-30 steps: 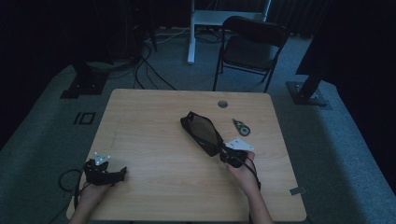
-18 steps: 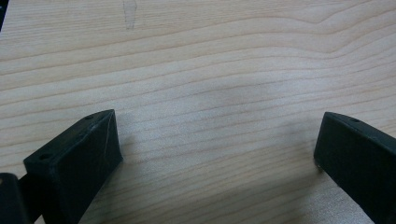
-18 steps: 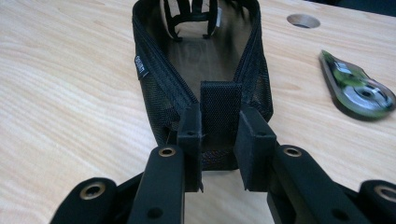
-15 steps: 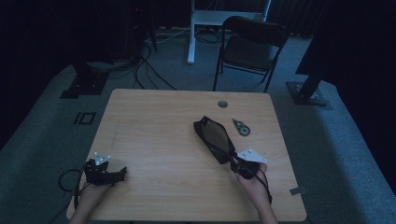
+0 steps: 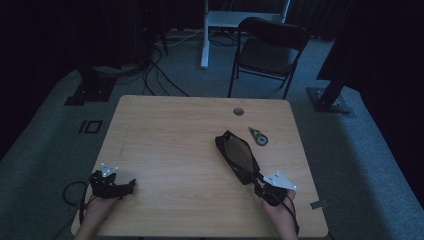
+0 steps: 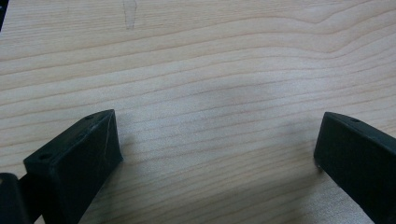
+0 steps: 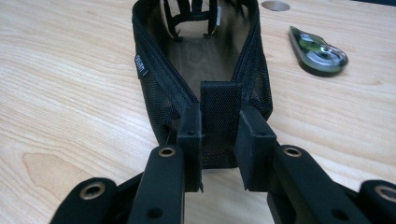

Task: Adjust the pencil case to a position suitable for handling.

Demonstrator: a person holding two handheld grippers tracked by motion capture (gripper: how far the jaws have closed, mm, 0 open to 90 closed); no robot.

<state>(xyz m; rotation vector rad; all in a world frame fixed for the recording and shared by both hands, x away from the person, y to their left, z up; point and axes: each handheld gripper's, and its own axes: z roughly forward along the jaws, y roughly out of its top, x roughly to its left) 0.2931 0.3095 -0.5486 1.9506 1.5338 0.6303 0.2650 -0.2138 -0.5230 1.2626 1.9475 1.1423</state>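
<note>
A black mesh pouch [image 5: 237, 156] lies unzipped on the wooden table [image 5: 170, 130], right of centre. My right gripper [image 5: 261, 184] is shut on the pouch's fabric end tab [image 7: 220, 114], at the pouch's near end. In the right gripper view the pouch [image 7: 201, 51] gapes away from me, with a round item inside at its far end. A small green tape dispenser [image 5: 258, 136] rests just right of the pouch, also seen as the dispenser [image 7: 317, 52]. My left gripper [image 5: 131, 184] sits at the table's near left, open, with bare wood between its fingers [image 6: 77, 154].
A round cable hole [image 5: 238, 111] sits near the table's far edge. A black folding chair [image 5: 267, 52] stands behind the table, with a white desk leg [image 5: 205, 35] and cables on the floor beyond. A small tag [image 5: 317, 204] lies off the table's right edge.
My right gripper has pulled the pouch toward the near right corner of the table. The left gripper has stayed where it was.
</note>
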